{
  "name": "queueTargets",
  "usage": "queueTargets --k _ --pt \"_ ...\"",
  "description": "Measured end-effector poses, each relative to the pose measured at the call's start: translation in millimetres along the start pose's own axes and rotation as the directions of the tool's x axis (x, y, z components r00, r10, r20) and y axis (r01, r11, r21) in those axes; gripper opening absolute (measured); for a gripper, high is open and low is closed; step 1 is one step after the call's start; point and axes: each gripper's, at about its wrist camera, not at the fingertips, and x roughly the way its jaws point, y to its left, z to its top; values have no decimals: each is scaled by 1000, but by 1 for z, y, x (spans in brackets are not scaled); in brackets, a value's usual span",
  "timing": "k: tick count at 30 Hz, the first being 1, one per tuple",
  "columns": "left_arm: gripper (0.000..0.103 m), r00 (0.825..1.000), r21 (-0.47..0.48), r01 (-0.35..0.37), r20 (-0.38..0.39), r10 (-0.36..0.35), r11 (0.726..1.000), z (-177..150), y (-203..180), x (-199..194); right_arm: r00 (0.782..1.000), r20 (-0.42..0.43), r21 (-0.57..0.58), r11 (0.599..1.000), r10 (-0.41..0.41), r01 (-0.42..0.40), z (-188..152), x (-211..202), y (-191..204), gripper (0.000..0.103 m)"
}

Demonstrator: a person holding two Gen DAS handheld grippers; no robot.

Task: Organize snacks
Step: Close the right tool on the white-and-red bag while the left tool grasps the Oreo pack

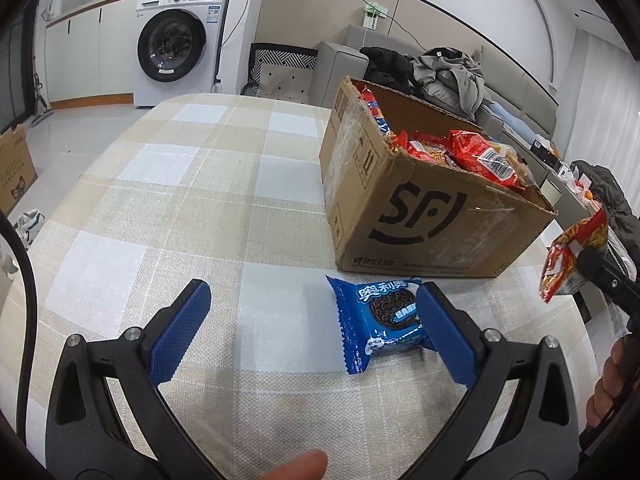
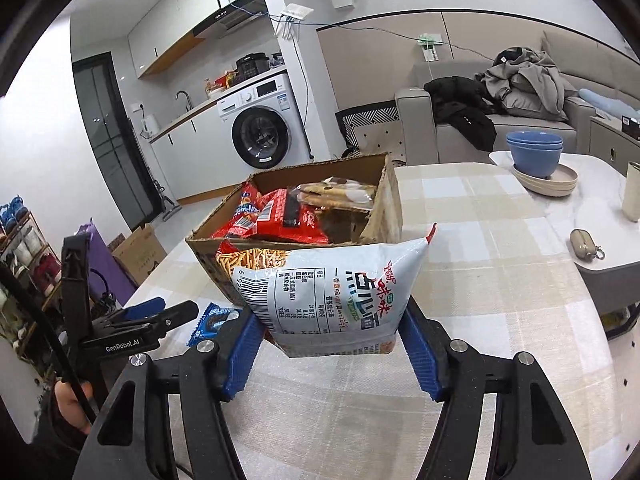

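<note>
On the checked tablecloth [image 1: 168, 216] stands an SF cardboard box [image 1: 424, 220] (packed with red snack bags). Before it, the right gripper [image 2: 330, 342] clamps a noodle-snack bag [image 2: 336, 288] aloft. The left gripper [image 1: 316, 326], jaws apart, brackets a flat-lying Oreo packet [image 1: 380, 320].

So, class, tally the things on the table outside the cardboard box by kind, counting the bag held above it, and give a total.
Snack packs: 2, the blue Oreo pack and the crispy noodle bag held in the right gripper
Blue bowls: 2
Beige plates: 2, as far as shows
Cream cup: 1
Small pouch: 1
Total: 8
</note>
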Motion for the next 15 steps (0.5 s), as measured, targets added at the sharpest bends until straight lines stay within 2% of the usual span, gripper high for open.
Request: queueTargets --k 4,15 --pt "102 1000 12 -1 -18 2 1000 -1 -3 6 1000 4 6 1000 6 -6 3 -4 -2 67" --pt "102 992 136 21 -126 -3 990 -9 -44 33 1000 21 18 1000 22 -22 7 -14 -5 67"
